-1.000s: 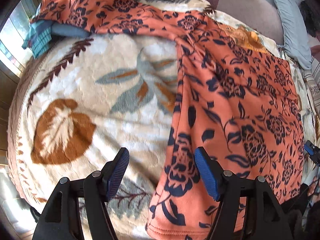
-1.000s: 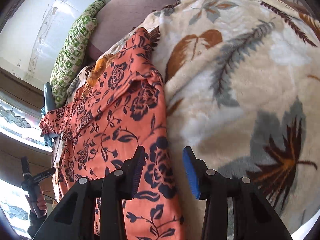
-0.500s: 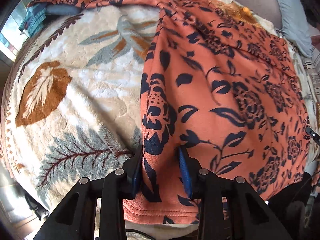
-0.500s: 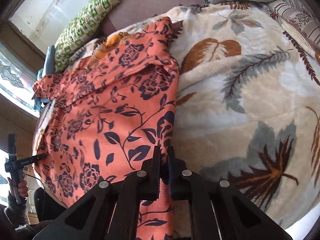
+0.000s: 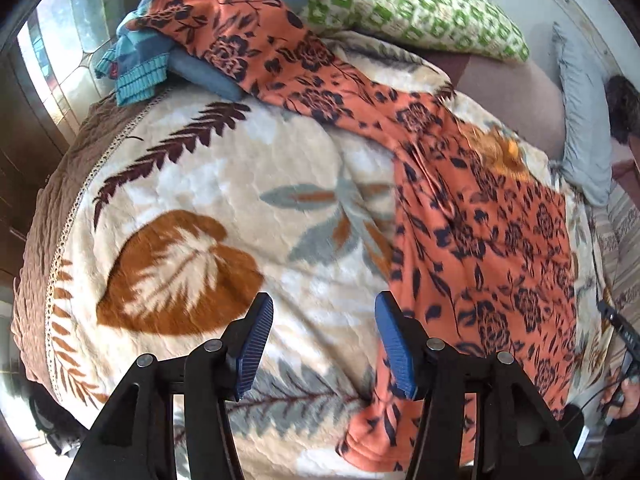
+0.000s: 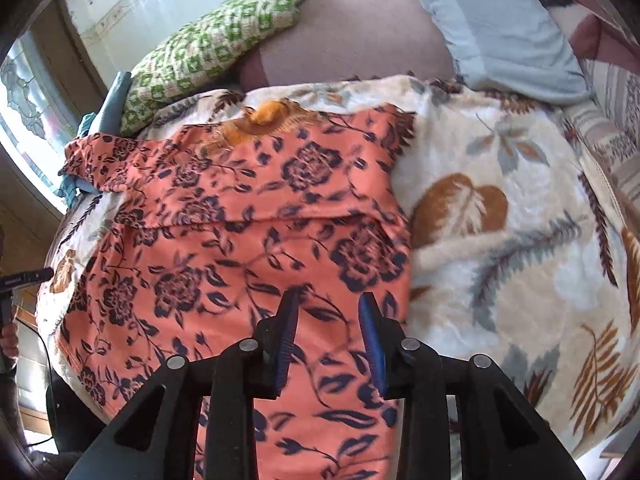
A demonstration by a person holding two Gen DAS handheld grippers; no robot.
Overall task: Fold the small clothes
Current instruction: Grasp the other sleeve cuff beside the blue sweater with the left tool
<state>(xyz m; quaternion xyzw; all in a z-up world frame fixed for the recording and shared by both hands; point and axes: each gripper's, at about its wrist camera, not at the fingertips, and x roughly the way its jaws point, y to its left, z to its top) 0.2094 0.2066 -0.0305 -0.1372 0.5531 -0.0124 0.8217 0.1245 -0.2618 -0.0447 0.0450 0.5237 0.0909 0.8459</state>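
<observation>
Orange floral garment (image 5: 480, 240) lies spread on leaf-print blanket (image 5: 240, 184).

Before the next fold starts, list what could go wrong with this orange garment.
1. The long sleeve lies draped over the blue clothes pile at the bed's far corner; pulling the orange floral garment could drag that pile along.
2. The left gripper is open over bare blanket, beside the hem, so closing here would likely pinch blanket.
3. The right gripper hovers open over mid-fabric, not an edge; a grab there may bunch the cloth.
</observation>
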